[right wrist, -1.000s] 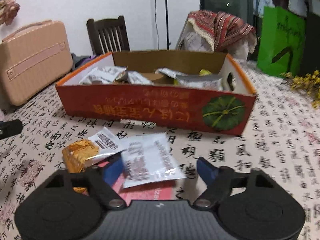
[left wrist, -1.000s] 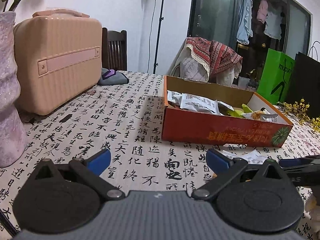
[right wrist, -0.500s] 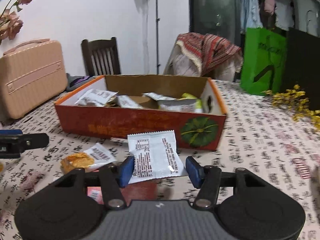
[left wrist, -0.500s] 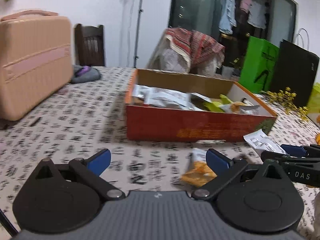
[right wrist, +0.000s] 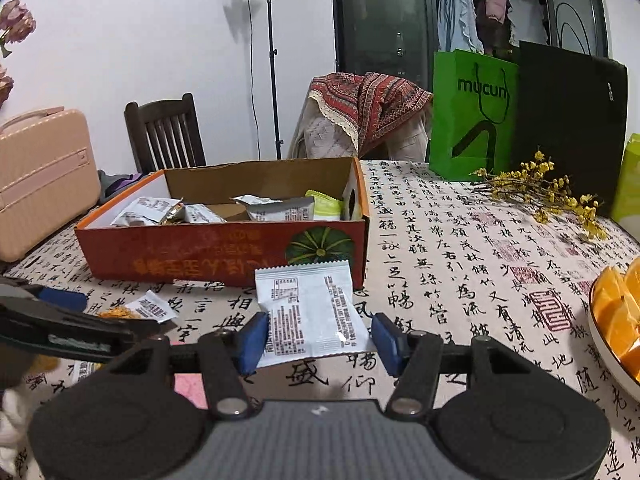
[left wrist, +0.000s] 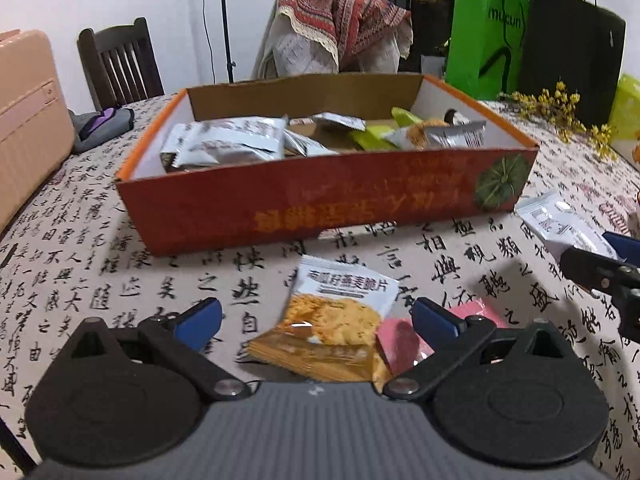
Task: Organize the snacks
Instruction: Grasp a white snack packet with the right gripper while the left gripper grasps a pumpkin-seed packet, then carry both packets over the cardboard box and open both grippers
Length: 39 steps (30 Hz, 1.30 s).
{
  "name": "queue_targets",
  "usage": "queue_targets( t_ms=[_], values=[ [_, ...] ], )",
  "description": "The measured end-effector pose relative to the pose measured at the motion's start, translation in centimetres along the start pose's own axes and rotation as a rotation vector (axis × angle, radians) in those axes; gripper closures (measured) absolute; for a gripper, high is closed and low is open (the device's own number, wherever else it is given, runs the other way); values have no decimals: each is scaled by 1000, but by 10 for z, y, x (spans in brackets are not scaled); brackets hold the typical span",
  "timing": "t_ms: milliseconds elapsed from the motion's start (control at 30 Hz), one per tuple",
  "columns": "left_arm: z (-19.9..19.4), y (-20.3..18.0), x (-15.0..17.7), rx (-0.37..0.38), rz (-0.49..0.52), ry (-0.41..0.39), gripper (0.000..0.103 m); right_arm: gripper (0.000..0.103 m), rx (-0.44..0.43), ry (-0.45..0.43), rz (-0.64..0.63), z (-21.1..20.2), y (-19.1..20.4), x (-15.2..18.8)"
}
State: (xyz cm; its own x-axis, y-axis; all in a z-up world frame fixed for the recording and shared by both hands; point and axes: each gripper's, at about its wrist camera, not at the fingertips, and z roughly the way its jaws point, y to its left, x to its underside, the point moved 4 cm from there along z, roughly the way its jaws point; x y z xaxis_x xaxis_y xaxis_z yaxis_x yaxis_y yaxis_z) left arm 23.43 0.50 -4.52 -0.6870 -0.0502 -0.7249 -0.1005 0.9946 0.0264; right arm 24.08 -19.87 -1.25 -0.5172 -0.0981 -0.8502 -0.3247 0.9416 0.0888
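Right wrist view: the right gripper [right wrist: 319, 338] holds a white packet [right wrist: 310, 308] clear of the table [right wrist: 460, 264], its blue pads closed on the packet's two side edges. A second ago the packet lay loose between wider jaws, partly over other snacks on the cloth; the jaws closed during the first half of that second and have kept that width since. The packet now hangs in front of the near right corner of the box [right wrist: 224, 256], below its rim, where earlier it sat well in front of the box wall. The box holds several grey and green packets. A plate of orange slices [right wrist: 618, 320] has come into view at the right edge.

In the left wrist view, the left gripper [left wrist: 316, 316] stands wide apart and holds nothing. An orange packet [left wrist: 332, 324] lies flat on the table between its pads, touching neither, and a pink packet [left wrist: 404, 340] lies just beside it, under the right pad. A second ago this view showed only bare cloth between the pads, with the box farther off to the right; now the box fills the middle. The pink case [left wrist: 28, 120], large on the left earlier, is now cut by the left edge.
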Motion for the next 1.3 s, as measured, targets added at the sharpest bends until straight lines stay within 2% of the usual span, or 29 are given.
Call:
queue_targets(
  t_ms=[267, 333, 400, 433, 500, 567, 1033, 1300],
  values=[
    [7, 2, 3, 1, -30, 19, 1, 47, -25, -3, 20, 0, -3, 4],
    [8, 3, 3, 11, -39, 20, 9, 47, -31, 0, 20, 1, -2, 5],
    [7, 3, 2, 20, -50, 12, 26, 47, -34, 1, 21, 1, -2, 6],
    [6, 4, 2, 22, -50, 8, 27, 47, -35, 1, 22, 1, -2, 6],
    [4, 6, 1, 40, -63, 0, 38, 47, -34, 3, 24, 1, -3, 6],
    [3, 7, 0, 51, -68, -4, 42, 47, -35, 3, 26, 1, -4, 6],
    [-6, 14, -1, 45, -76, -43, 42, 47, -45, 11, 13, 2, 3, 6],
    [-20, 16, -6, 47, -76, -90, 42, 47, -51, 5, 8, 1, 6, 3]
  ],
)
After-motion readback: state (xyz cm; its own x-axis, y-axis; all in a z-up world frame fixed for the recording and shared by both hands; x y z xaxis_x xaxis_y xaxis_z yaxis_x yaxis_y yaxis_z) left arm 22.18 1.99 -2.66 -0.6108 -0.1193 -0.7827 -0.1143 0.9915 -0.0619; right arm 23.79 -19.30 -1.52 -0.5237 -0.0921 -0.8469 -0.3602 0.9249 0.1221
